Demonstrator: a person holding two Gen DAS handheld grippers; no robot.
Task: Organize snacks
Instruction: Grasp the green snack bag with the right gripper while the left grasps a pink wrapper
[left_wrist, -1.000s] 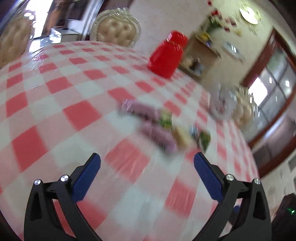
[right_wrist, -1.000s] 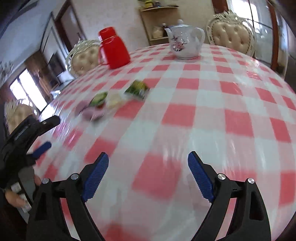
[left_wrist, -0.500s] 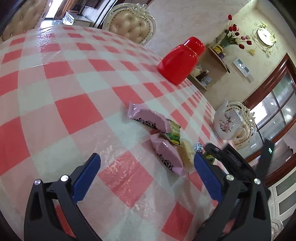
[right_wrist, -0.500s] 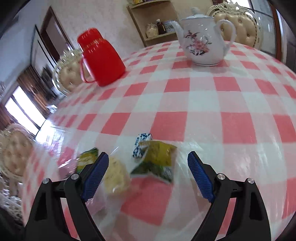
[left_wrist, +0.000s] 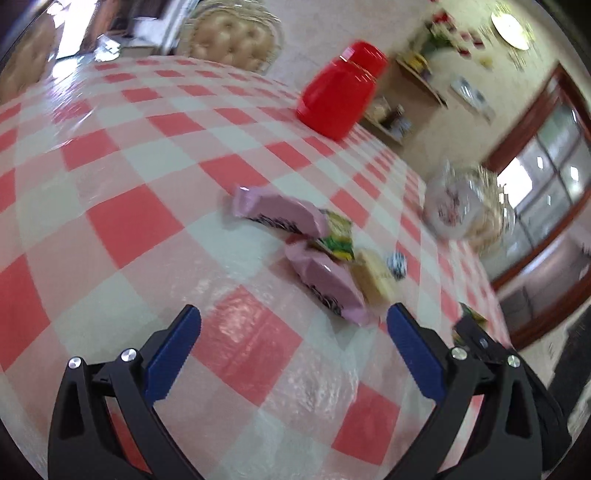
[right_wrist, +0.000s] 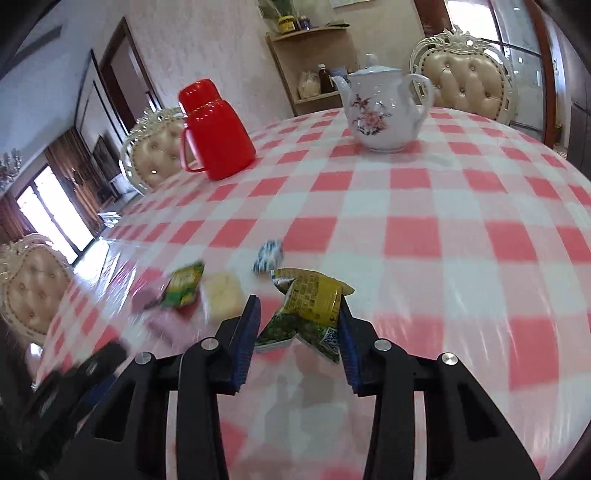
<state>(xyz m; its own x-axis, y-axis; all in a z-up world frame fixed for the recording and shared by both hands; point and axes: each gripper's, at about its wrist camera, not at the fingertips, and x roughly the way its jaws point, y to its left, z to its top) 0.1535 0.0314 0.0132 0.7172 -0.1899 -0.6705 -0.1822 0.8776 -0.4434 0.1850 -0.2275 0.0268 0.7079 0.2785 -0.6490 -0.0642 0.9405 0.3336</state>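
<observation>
left hand-held gripper (left_wrist: 293, 325) hangs wide open over the tabletop (left_wrist: 110, 221), nothing between its blue pads, snack pile just ahead of it. right hand-held gripper (right_wrist: 297, 326) has just been closing its jaws, and the green-yellow snack packet (right_wrist: 308, 306) sits between them: right pad looks pressed on the packet edge, left pad close to it but contact not clear, so the grip seems only just forming. packet looks tipped up off the cloth at its near end. handling guess: light, soft crinkly foil pouch, slippery film, contents probably crushable, so pinch across the flat body or the sealed seam, not hard. counts, going left to right in the right wrist view: two pink wrappers (right_wrist: 162, 317), blurred there but clear in the left wrist view as far pink wrapper (left_wrist: 280, 216) and near pink wrapper (left_wrist: 325, 284); one small green packet (right_wrist: 184, 284); one pale yellow cake-like piece (right_wrist: 223, 293); one small blue-white candy (right_wrist: 269, 254); the one packet in the jaws. six snacks in all, clustered near together on the checked cloth. also one red jug (right_wrist: 212, 129) and one white teapot (right_wrist: 382, 114), well apart from the pile at the far side.
</observation>
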